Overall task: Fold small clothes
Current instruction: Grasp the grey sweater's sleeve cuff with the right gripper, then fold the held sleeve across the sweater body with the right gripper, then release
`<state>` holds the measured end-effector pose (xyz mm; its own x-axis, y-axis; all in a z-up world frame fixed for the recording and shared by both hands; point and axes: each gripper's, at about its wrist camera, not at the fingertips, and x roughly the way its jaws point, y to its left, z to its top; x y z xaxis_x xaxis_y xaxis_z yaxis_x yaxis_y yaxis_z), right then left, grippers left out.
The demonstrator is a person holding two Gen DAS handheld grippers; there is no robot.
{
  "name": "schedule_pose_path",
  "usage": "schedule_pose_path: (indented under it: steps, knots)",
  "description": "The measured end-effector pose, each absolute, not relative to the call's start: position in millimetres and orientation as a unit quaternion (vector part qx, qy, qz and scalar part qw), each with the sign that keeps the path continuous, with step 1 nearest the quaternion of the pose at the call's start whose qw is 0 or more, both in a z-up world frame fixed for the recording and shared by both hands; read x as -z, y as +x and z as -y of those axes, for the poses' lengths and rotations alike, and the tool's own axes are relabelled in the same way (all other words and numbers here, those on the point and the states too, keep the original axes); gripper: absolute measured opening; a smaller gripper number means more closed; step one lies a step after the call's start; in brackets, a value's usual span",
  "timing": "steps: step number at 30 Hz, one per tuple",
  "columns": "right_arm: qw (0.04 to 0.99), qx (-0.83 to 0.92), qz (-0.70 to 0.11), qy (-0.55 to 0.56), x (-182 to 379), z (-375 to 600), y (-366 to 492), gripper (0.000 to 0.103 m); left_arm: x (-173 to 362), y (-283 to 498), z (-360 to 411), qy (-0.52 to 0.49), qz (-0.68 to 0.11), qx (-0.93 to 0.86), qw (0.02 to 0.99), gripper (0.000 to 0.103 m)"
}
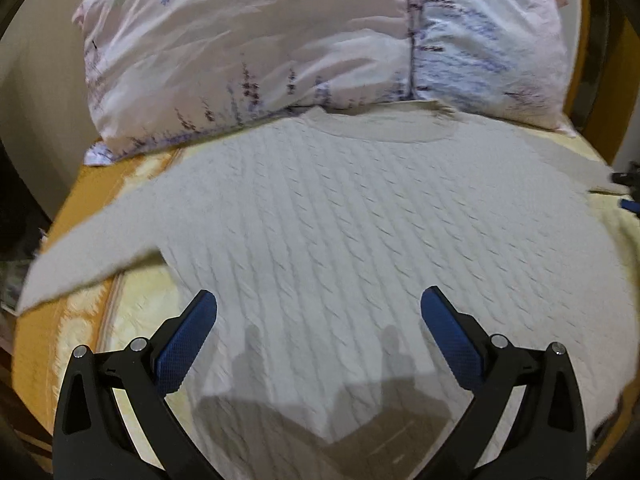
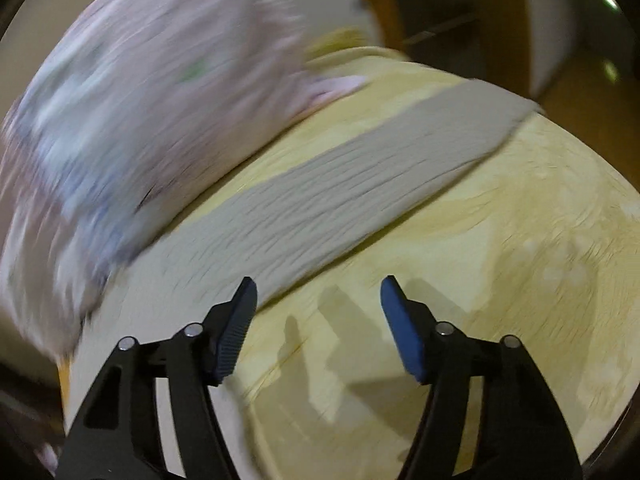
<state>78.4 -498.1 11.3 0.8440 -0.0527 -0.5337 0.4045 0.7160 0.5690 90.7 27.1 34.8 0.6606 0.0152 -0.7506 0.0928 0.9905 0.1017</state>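
Observation:
A light grey cable-knit sweater (image 1: 340, 220) lies flat on the yellow bedspread (image 1: 132, 312), neckline at the far end by the pillow. Its left sleeve (image 1: 92, 256) stretches out to the left. My left gripper (image 1: 318, 304) is open and empty, hovering above the sweater's lower body. In the right wrist view the right sleeve (image 2: 360, 184) runs diagonally across the bedspread (image 2: 500, 260). My right gripper (image 2: 318, 292) is open and empty, just above the bedspread beside the near end of that sleeve. That view is blurred.
A white and pink floral pillow (image 1: 280, 40) lies at the head of the bed, also in the right wrist view (image 2: 140, 120). The orange bed edge (image 1: 60, 220) shows at the left. The right gripper's tip (image 1: 628, 184) shows at the far right edge.

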Motion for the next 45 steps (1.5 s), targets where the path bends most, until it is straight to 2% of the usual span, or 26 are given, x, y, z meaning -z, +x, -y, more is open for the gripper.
schedule_pose_path:
  steps: [3,8,11,16,23,25,28,45]
  knots:
    - [0.871,0.147,-0.25,0.396,-1.0,529.6,86.1,0.057,-34.6,106.0,-25.3,0.085,-0.406,-0.022,0.91,0.102]
    - [0.861,0.156,-0.234,0.424,3.9,553.7,94.8,0.049,-27.2,126.3,-27.5,0.054,-0.426,-0.027,0.903,0.102]
    - [0.856,0.158,-0.222,0.44,7.1,565.7,97.1,0.04,-22.8,131.7,-24.6,0.057,-0.431,-0.033,0.9,0.102]
    - [0.853,0.155,-0.212,0.452,6.5,570.3,102.8,0.029,-20.6,136.0,-24.5,0.05,-0.431,-0.036,0.9,0.102]
    - [0.853,0.137,-0.205,0.459,9.0,570.5,108.2,0.024,-18.7,139.0,-22.7,0.042,-0.428,-0.032,0.902,0.102]
    - [0.854,0.131,-0.209,0.459,9.6,569.4,111.1,0.017,-18.7,139.5,-22.9,0.04,-0.427,-0.032,0.903,0.102]
    - [0.859,0.133,-0.2,0.452,7.1,566.5,111.3,0.012,-19.5,139.3,-23.4,0.037,-0.422,-0.034,0.905,0.102]
    - [0.919,0.068,-0.145,0.36,-61.0,496.7,105.6,0.008,-17.5,140.3,-24.7,0.034,-0.412,-0.032,0.91,0.102]
